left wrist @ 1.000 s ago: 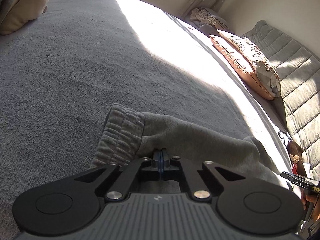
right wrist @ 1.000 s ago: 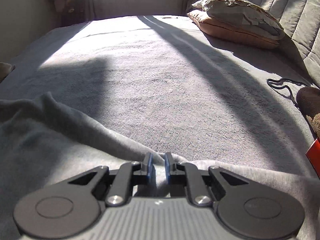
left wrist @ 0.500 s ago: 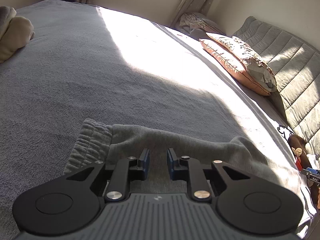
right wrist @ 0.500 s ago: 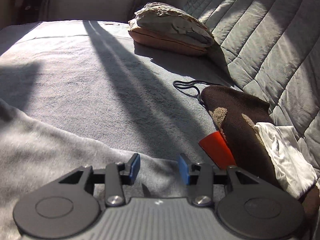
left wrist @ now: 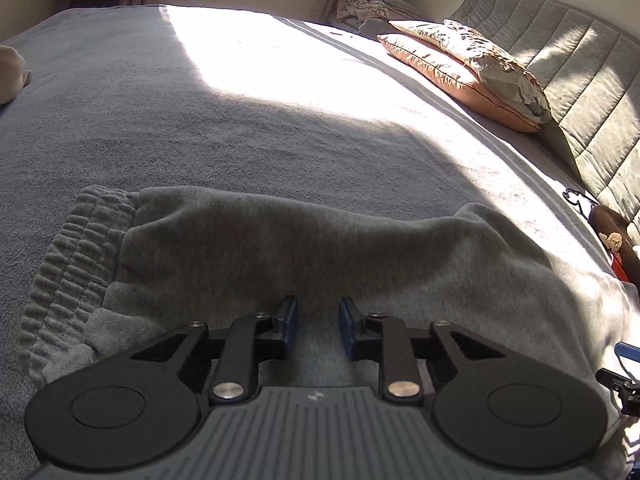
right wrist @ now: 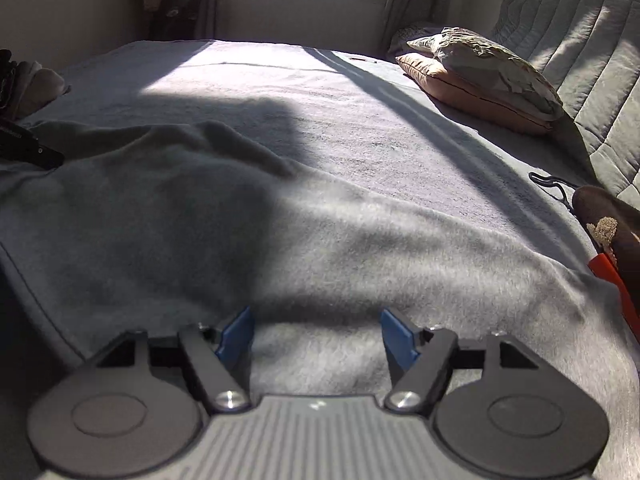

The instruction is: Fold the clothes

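The grey sweatpants (left wrist: 320,248) lie folded lengthwise on the bed (left wrist: 200,128), near its front edge and well apart from the pillows (left wrist: 472,64) by the quilted headboard (left wrist: 580,92), with the ribbed elastic waistband (left wrist: 76,268) at the far left end of the fold. The left hand-held gripper (left wrist: 318,322) hovers just over the near edge of the sweatpants with its jaws at a narrow gap; they have just been closing slightly, and no cloth is pinched between them. The right hand-held gripper (right wrist: 317,334) stands wide over the right part of the same garment (right wrist: 280,240); its jaws have just been opening, and the fabric lies under them, not gripped. The risk from here is a bad regrasp: the left jaws, so narrow, may catch only the top layer and peel the fold apart when lifted. The fleece looks thick and limp, so a grab at uneven points could skew the next fold. The right end of the sweatpants lies close to the brown garment (right wrist: 612,220) and the red object (right wrist: 616,284), which a wide sweep could snag.
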The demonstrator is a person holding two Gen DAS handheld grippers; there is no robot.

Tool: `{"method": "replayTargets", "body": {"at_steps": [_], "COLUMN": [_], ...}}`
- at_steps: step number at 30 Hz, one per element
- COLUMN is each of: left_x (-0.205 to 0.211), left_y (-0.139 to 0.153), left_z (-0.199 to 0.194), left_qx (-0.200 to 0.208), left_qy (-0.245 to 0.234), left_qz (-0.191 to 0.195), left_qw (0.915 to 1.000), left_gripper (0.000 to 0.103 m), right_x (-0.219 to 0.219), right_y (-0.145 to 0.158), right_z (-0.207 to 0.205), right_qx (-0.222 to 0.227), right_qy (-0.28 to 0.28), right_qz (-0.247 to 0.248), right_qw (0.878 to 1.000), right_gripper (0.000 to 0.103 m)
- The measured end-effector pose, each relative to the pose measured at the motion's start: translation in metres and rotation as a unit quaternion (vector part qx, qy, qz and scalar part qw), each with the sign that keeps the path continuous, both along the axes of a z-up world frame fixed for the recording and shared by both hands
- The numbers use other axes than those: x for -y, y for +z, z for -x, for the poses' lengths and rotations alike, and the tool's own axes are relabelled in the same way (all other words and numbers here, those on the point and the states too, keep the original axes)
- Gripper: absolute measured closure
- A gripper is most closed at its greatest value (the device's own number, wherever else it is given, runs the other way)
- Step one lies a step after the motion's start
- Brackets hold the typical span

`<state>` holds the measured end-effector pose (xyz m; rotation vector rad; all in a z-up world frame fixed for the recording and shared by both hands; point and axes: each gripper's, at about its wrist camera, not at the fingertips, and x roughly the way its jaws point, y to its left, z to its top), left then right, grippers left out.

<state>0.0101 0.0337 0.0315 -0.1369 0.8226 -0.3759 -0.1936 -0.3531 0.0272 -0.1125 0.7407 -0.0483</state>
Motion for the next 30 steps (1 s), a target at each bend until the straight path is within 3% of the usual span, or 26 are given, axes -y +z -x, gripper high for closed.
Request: {"method": "replayTargets", "body": {"at_steps": [2, 4, 6, 7, 8, 9, 10, 12, 15, 17, 23, 25, 26, 28, 29, 30], "left_x": [-0.008, -0.015, -0.018, -0.018, -0.017, -0.016, -0.014, -0.01, -0.008, -0.011, -0.005, -0.005, -0.007, -0.01, -0.01, -0.009], "left_y": [-0.001, -0.002, -0.001, -0.001, 0.0, 0.002, 0.003, 0.005, 0.005, 0.004, 0.005, 0.004, 0.004, 0.003, 0.003, 0.003], "left_z": [-0.002, -0.006, -0.006, -0.006, -0.005, -0.003, -0.002, 0.001, 0.002, 0.0, 0.002, 0.003, 0.002, 0.001, 0.0, 0.0], "left_qx": [-0.009, -0.021, -0.031, -0.033, -0.034, -0.033, -0.032, -0.025, -0.017, -0.023, -0.016, -0.014, -0.016, -0.02, -0.021, -0.021], "left_qy": [0.008, 0.017, 0.026, 0.03, 0.032, 0.032, 0.031, 0.021, 0.017, 0.022, 0.017, 0.015, 0.015, 0.017, 0.018, 0.018], "left_qz": [0.007, 0.017, 0.027, 0.03, 0.032, 0.034, 0.034, 0.03, 0.017, 0.026, 0.009, 0.006, 0.01, 0.017, 0.018, 0.017], "left_qw": [0.9999, 0.9995, 0.9988, 0.9985, 0.9984, 0.9984, 0.9984, 0.999, 0.9996, 0.9992, 0.9997, 0.9998, 0.9997, 0.9995, 0.9995, 0.9995], "left_gripper": [0.092, 0.096, 0.097, 0.097, 0.096, 0.095, 0.089, 0.079, 0.078, 0.079, 0.078, 0.078, 0.078, 0.078, 0.078, 0.078], "right_x": [0.048, 0.11, 0.17, 0.191, 0.207, 0.214, 0.216, 0.214, 0.21, 0.205, 0.191, 0.186, 0.185, 0.189, 0.19, 0.189], "right_y": [-0.002, 0.0, 0.004, 0.008, 0.012, 0.015, 0.017, 0.014, 0.009, 0.01, 0.006, 0.008, 0.012, 0.015, 0.014, 0.011], "right_z": [0.026, 0.05, 0.075, 0.092, 0.11, 0.128, 0.143, 0.164, 0.18, 0.183, 0.166, 0.163, 0.169, 0.184, 0.186, 0.18], "right_qx": [-0.011, -0.014, -0.009, 0.006, 0.025, 0.048, 0.066, 0.083, 0.091, 0.092, 0.056, 0.067, 0.097, 0.13, 0.124, 0.104], "right_qy": [-0.059, -0.186, -0.316, -0.365, -0.408, -0.436, -0.443, -0.436, -0.434, -0.432, -0.428, -0.419, -0.412, -0.426, -0.432, -0.423], "right_qz": [-0.006, -0.017, -0.044, -0.081, -0.121, -0.165, -0.204, -0.278, -0.352, -0.361, -0.302, -0.29, -0.302, -0.328, -0.331, -0.327], "right_qw": [0.998, 0.982, 0.948, 0.928, 0.904, 0.883, 0.87, 0.852, 0.824, 0.821, 0.85, 0.858, 0.854, 0.833, 0.83, 0.839], "right_gripper": [0.02, 0.021, 0.021, 0.021, 0.027, 0.031, 0.032, 0.034, 0.045, 0.05, 0.057, 0.062, 0.068, 0.068, 0.068, 0.068]}}
